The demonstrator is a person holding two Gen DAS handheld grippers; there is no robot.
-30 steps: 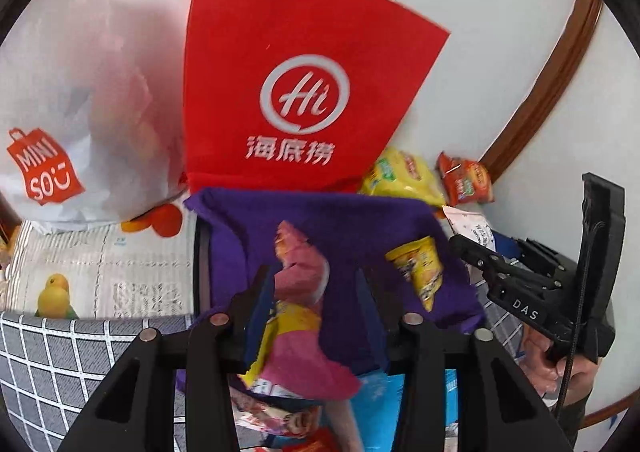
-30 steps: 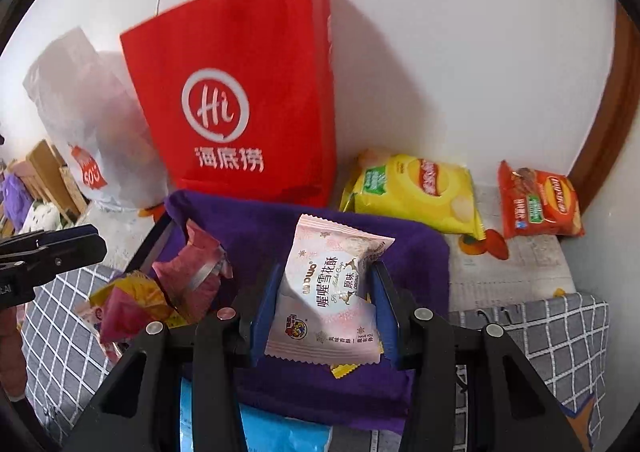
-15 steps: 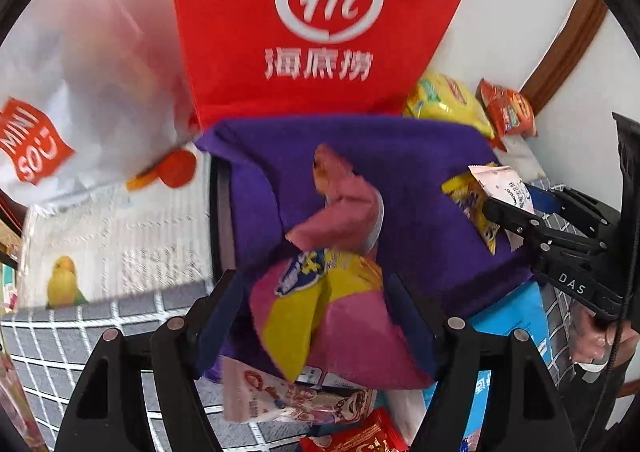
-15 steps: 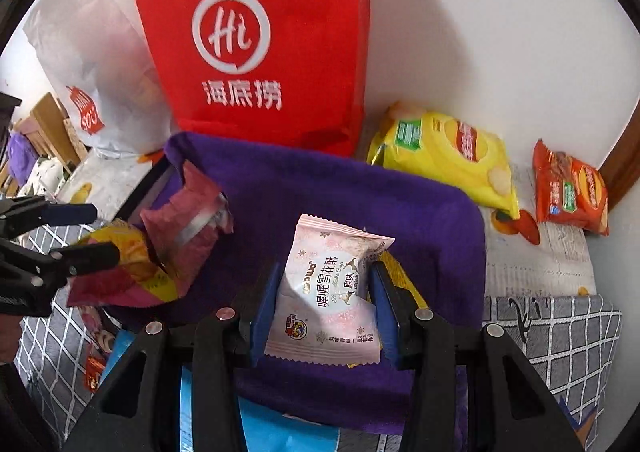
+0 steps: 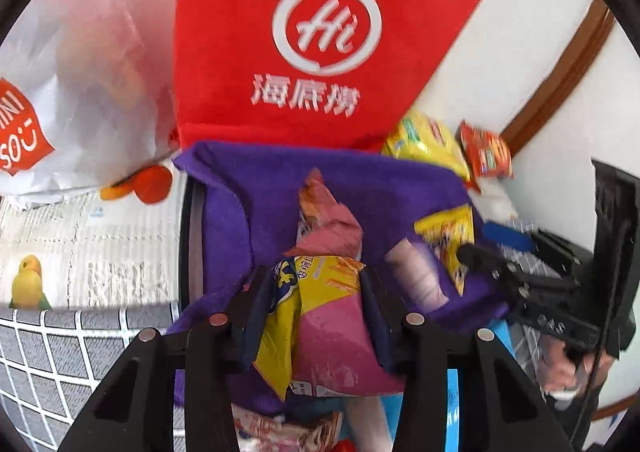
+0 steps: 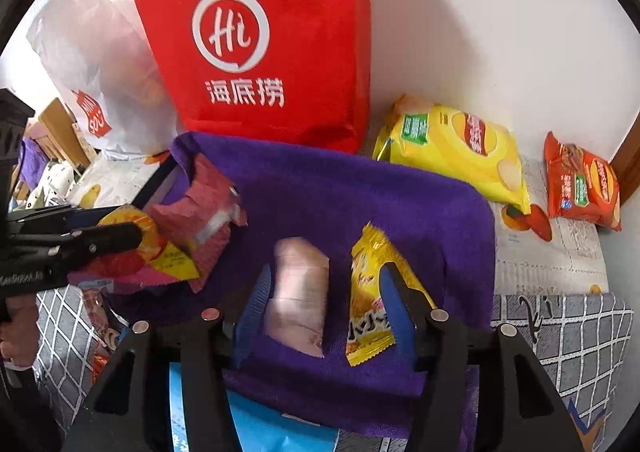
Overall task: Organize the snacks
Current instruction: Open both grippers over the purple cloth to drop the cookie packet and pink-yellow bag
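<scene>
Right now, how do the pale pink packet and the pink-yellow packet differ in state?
The pale pink packet lies blurred on the purple cloth, between the jaws of the right claw, which have just been opening and stand apart from it. The pink-yellow packet is clamped in the left claw, held above the cloth. The first is plain pale pink; the second is pink and yellow. Both are sealed snack packets.

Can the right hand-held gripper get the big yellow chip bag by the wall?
Probably yes. The right hand-held gripper has just opened, letting go of the pale pink packet. Nothing stands between it and the yellow chip bag beyond the purple cloth, though the bag looks wide for its jaws.
</scene>
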